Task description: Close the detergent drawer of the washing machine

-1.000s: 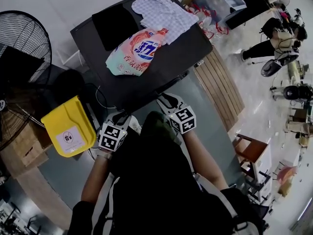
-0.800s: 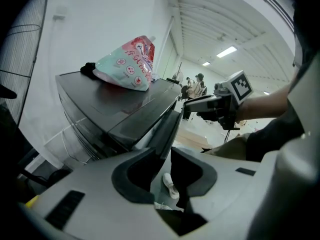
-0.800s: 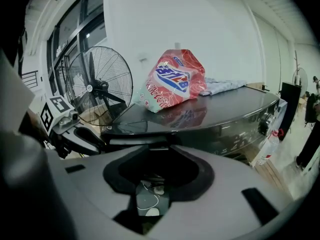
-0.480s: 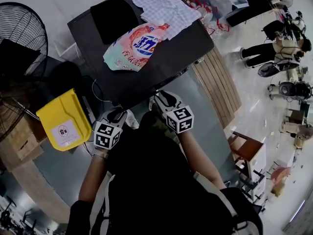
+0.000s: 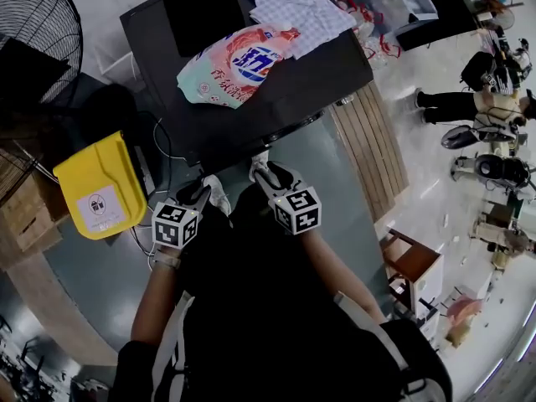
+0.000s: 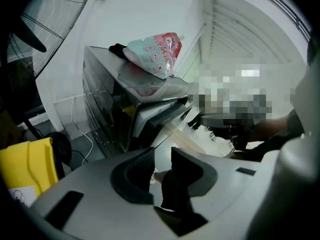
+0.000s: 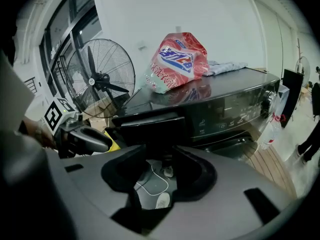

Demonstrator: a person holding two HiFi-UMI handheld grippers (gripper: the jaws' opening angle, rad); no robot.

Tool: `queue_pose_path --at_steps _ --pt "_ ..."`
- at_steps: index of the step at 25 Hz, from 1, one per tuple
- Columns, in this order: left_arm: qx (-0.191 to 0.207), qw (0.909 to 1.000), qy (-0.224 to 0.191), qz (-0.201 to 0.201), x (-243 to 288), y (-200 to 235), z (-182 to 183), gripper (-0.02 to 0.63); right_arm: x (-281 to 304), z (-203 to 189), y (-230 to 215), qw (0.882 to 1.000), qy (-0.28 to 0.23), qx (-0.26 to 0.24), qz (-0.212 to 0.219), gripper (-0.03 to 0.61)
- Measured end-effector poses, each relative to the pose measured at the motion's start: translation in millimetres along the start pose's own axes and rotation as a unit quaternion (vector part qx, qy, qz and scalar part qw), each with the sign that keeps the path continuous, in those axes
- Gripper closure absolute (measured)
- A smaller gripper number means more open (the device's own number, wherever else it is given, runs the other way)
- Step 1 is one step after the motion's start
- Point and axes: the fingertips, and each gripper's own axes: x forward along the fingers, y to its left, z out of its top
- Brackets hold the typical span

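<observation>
The dark washing machine [image 5: 285, 90] stands ahead of me, with a detergent bag [image 5: 239, 61] on its top. Its detergent drawer [image 7: 150, 126] juts out of the front panel at the upper left, and it also shows from the side as the drawer [image 6: 160, 111]. My right gripper [image 7: 160, 171] points at the drawer front from a short way off. Its jaws are opening, and only floor and a cable show between them. My left gripper [image 6: 162, 171] hangs to the left of the machine, open and holding nothing. From above, the left gripper [image 5: 199, 195] and right gripper [image 5: 263, 172] sit close before the machine's front edge.
A checked cloth [image 5: 293, 2] and a black cloth [image 5: 197, 11] lie on the machine top. A yellow bin [image 5: 92, 191] stands to the left, with a floor fan [image 5: 38, 23] behind it. Wooden decking [image 5: 373, 157] runs on the right, beside a stool [image 5: 410, 262]. People [image 5: 469, 99] are far right.
Both grippers have drifted left and a little lower in the head view, staying near the machine's front edge. The drawer still sticks out.
</observation>
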Motion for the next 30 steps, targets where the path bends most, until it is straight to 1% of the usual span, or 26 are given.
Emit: queue_pose_path --at_steps 3,5,8,11,14,19,22,25,30 --pt "0.004 1.0000 -0.003 0.004 5.9 -8.1 -2.2 0.509 1.0 -6.2 4.4 1.000 0.009 -0.008 0.014 0.417" --pt "0.005 0.9999 -0.006 0.009 9.5 -12.9 -1.4 0.514 0.5 -7.4 5.5 0.999 0.014 -0.020 0.021 0.445" --pt "0.005 0.9997 -0.011 0.021 15.1 -16.5 1.7 0.555 1.7 -5.7 6.2 0.999 0.016 -0.039 0.029 0.504" --pt "0.019 0.9986 -0.012 0.047 19.7 -14.6 7.5 0.590 6.0 -5.1 4.6 0.998 0.025 -0.053 0.033 0.540" --pt "0.024 0.9978 -0.003 0.061 23.7 -15.8 11.6 0.603 9.7 1.1 2.3 0.997 0.030 -0.066 0.034 0.548" --pt "0.037 0.9962 0.018 0.077 29.4 -22.1 13.9 0.603 16.9 6.9 1.1 0.995 0.045 -0.076 0.041 0.554" --pt "0.034 0.9957 0.032 0.079 33.8 -21.3 12.2 0.603 22.7 10.3 2.9 0.993 0.053 -0.094 0.044 0.554" --pt "0.030 0.9959 0.037 0.077 36.0 -21.3 11.8 0.603 28.1 12.2 4.6 0.991 0.061 -0.108 0.047 0.560" --pt "0.031 0.9949 0.040 0.087 37.8 -14.0 14.5 0.603 35.0 17.0 4.7 0.990 0.066 -0.114 0.055 0.561"
